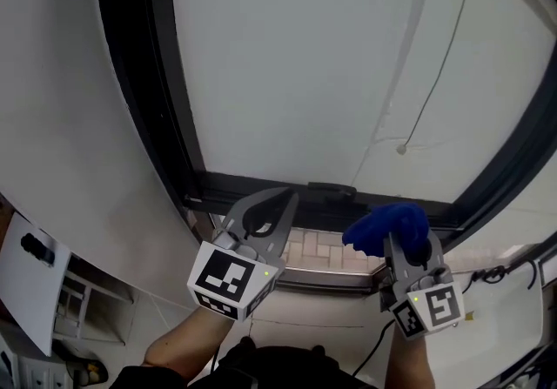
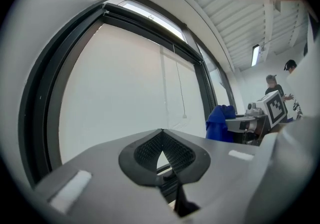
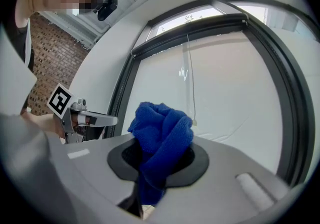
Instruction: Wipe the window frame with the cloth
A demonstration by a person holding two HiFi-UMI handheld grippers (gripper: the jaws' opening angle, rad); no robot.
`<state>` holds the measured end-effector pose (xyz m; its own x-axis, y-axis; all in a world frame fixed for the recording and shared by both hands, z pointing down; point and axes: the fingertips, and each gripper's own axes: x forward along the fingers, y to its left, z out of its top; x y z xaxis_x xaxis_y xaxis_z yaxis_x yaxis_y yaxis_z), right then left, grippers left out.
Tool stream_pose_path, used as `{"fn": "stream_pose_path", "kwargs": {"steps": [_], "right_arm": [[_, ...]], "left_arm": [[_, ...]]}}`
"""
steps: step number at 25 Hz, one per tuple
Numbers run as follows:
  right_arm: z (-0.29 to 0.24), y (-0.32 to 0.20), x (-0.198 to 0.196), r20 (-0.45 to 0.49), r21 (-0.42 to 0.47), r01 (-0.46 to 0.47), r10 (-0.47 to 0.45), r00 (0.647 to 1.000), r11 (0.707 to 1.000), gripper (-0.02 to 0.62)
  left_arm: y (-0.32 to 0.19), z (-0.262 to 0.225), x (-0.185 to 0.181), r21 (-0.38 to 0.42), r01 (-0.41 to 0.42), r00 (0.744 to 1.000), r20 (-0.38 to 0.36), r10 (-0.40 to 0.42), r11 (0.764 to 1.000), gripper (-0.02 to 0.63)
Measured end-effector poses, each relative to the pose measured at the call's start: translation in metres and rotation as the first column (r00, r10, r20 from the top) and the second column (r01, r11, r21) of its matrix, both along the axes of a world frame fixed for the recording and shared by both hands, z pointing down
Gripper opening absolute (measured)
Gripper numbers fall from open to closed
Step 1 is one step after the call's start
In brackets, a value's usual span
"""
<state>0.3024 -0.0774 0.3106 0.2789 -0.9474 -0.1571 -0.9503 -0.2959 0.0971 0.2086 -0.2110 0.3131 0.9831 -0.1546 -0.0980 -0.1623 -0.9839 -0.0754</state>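
So the biggest thing in front of me was the window [image 1: 331,57], covered in flat white with nothing visible through it. A plain white wall [image 1: 61,117] ran along its left side. The dark window frame [image 1: 174,117] went down that left edge and across the bottom, and looked like a couple of stepped black rails. Just under the bottom rail was a strip of pale brick pattern [image 1: 320,248], with a white ledge [image 1: 496,309] off to the right and a black cable [image 1: 492,274] lying on it. Ribbed ceiling with a strip light [image 2: 255,55] overhead, and red brick wall [image 3: 55,62] behind me. My left gripper [image 1: 287,197] was pinched closed with nothing in it, tips near the bottom rail. My right gripper [image 1: 407,244] was clamped on the blue cloth [image 1: 392,224], which bunched up above the jaws right in front of the bottom rail, though I couldn't tell if it was touching. Smallest bit was the blind cord's little pull [image 1: 401,150] hanging against the white.
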Motion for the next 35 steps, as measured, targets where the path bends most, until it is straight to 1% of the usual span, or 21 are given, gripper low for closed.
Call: {"fn": "stream_pose_path", "kwargs": {"steps": [3,7,9,11,14,16,20,25,30,35], "right_arm": [[0.006,0.019,0.022,-0.030,-0.022,-0.002,0.002,1.000,1.000,0.077],[0.017,0.036,0.047,0.035,0.008,0.041,-0.041,0.999,0.999,0.077],[0.028,0.045,0.059,0.060,-0.003,0.036,-0.036,0.998,0.999,0.077],[0.038,0.051,0.071,0.061,-0.025,0.023,-0.021,0.998,0.999,0.077],[0.049,0.056,0.084,0.057,-0.041,0.003,0.000,0.998,0.999,0.077],[0.055,0.057,0.086,0.067,-0.042,0.004,-0.001,0.998,0.999,0.075],[0.067,0.060,0.085,0.081,-0.055,-0.006,0.011,0.997,0.998,0.075],[0.066,0.061,0.083,0.064,-0.064,-0.015,0.019,0.998,0.998,0.074],[0.066,0.061,0.078,0.069,-0.064,-0.017,0.022,0.997,0.998,0.074],[0.069,0.064,0.076,0.077,-0.068,-0.032,0.037,0.996,0.997,0.074]], "left_arm": [[0.014,0.010,0.015,-0.001,0.026,1.000,0.004,-0.026,1.000,-0.008],[0.028,0.024,0.032,-0.015,0.052,0.999,0.016,-0.052,0.999,-0.008],[0.033,0.031,0.037,-0.026,0.060,0.998,0.031,-0.059,0.998,-0.008],[0.038,0.034,0.040,-0.031,0.069,0.997,0.038,-0.068,0.997,-0.008],[0.044,0.039,0.043,-0.002,0.086,0.995,0.040,-0.086,0.996,-0.008],[0.047,0.045,0.045,-0.001,0.087,0.995,0.039,-0.087,0.996,-0.008],[0.051,0.060,0.043,-0.041,0.079,0.996,0.051,-0.077,0.996,-0.008],[0.056,0.061,0.044,-0.025,0.065,0.997,0.052,-0.063,0.998,-0.008],[0.065,0.064,0.047,-0.031,0.035,0.998,0.058,-0.033,0.999,-0.008],[0.067,0.065,0.045,-0.037,0.028,0.998,0.061,-0.026,0.999,-0.008]]}}
